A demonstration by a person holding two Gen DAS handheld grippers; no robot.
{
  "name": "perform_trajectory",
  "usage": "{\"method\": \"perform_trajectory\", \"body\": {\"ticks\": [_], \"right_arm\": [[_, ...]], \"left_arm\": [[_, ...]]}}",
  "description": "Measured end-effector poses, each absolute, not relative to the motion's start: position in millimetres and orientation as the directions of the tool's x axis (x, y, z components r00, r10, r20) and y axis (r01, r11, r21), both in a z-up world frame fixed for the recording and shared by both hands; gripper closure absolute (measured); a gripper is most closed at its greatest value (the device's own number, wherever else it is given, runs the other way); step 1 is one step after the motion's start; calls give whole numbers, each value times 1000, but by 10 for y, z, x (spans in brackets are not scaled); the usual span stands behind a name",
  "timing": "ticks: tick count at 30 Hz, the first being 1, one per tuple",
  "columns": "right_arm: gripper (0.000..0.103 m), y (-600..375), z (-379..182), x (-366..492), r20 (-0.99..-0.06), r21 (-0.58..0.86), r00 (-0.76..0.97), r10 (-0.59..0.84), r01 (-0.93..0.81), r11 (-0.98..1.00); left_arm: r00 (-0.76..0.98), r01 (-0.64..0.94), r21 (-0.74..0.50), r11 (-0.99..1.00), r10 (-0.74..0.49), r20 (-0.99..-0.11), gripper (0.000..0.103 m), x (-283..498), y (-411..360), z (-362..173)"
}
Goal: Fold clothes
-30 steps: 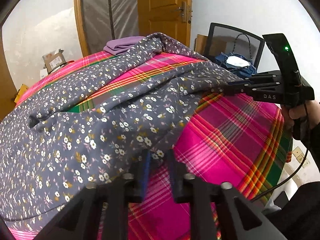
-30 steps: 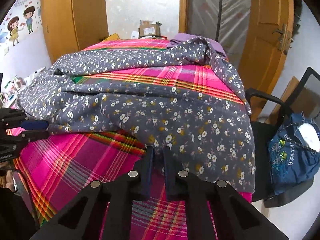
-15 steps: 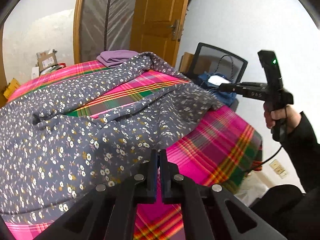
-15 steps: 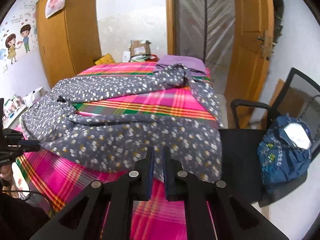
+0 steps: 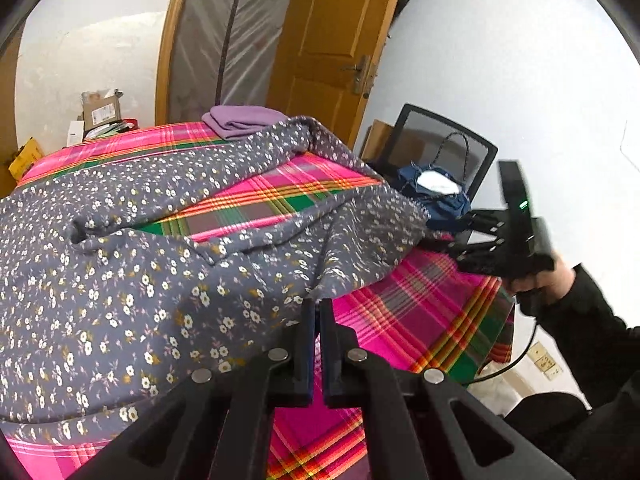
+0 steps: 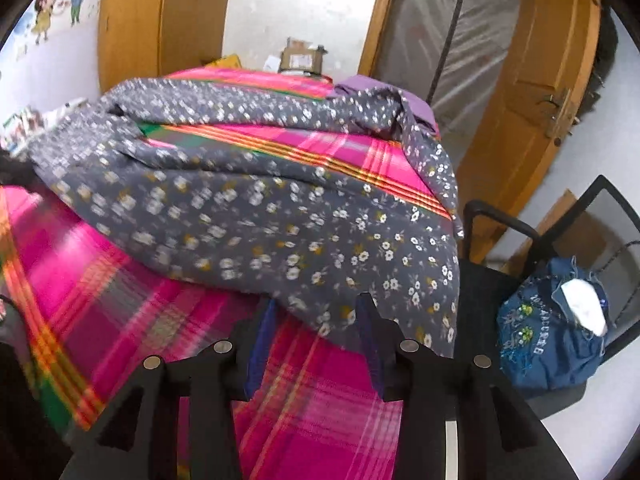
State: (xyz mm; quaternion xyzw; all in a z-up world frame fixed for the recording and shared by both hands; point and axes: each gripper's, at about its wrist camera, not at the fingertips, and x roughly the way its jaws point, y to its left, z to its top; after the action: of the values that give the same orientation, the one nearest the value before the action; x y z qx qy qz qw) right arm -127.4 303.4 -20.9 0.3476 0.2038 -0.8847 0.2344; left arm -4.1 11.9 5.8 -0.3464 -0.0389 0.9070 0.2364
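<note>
A grey garment with small white flowers (image 5: 168, 272) lies spread and rumpled over a bed with a pink plaid cover (image 5: 420, 312). My left gripper (image 5: 317, 308) is at the garment's near hem. Its fingers are pressed together, and creases in the cloth run toward their tips. In the right wrist view the same garment (image 6: 280, 216) lies with its near edge between the spread fingers of my right gripper (image 6: 318, 302), which is open. The left wrist view shows that right gripper (image 5: 454, 234) in a hand by the garment's right corner.
A folded purple cloth (image 5: 240, 120) lies at the bed's far end. To the right of the bed, a black chair (image 6: 520, 240) holds a blue denim bag (image 6: 548, 340). A wooden door (image 5: 332, 40) and boxes (image 5: 100, 108) stand behind the bed.
My right gripper has opened and moved down to the garment's right edge. My left gripper, open a second ago, closed at the near hem and stays shut there.
</note>
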Motion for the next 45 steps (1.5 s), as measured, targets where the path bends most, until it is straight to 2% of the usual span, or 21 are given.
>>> {"method": "perform_trajectory", "body": {"ticks": [2, 4, 7, 14, 19, 29, 35, 37, 41, 45], "right_arm": [[64, 3027, -235, -1333, -716, -185, -639, -281, 562, -806], [99, 3054, -216, -1371, -714, -171, -640, -284, 553, -815], [100, 3086, -163, -1331, -700, -169, -652, -291, 548, -820], [100, 3357, 126, -1009, -675, -220, -698, -237, 497, -839], [100, 3385, 76, -842, -710, -259, -677, -194, 507, -822], [99, 3425, -64, -745, -790, -234, -589, -170, 545, -805], [88, 3489, 226, -732, -731, -145, -627, -268, 526, -838], [73, 3482, 357, -736, -682, -100, -661, -313, 508, -855], [72, 3286, 376, -787, -644, -49, -666, -376, 527, -849], [67, 2997, 232, -914, -649, 14, -626, -432, 558, -829]], "left_arm": [[-650, -397, -241, -886, 456, -608, 101, -52, 110, 66], [-651, -394, -244, -886, 456, -607, 101, -65, 102, 73], [-646, -395, -244, -886, 457, -611, 101, -78, 117, 64], [-595, -428, -249, -869, 478, -646, 101, -42, 233, -85], [-561, -441, -258, -860, 488, -668, 101, -1, 273, -201], [-514, -462, -282, -841, 513, -688, 101, 9, 272, -294], [-442, -511, -312, -801, 556, -704, 101, 80, 368, -389], [-451, -523, -301, -798, 559, -696, 101, 123, 395, -361], [-523, -467, -291, -835, 526, -671, 101, 119, 244, -258], [-591, -352, -289, -890, 451, -669, 101, 93, -43, -236]]}}
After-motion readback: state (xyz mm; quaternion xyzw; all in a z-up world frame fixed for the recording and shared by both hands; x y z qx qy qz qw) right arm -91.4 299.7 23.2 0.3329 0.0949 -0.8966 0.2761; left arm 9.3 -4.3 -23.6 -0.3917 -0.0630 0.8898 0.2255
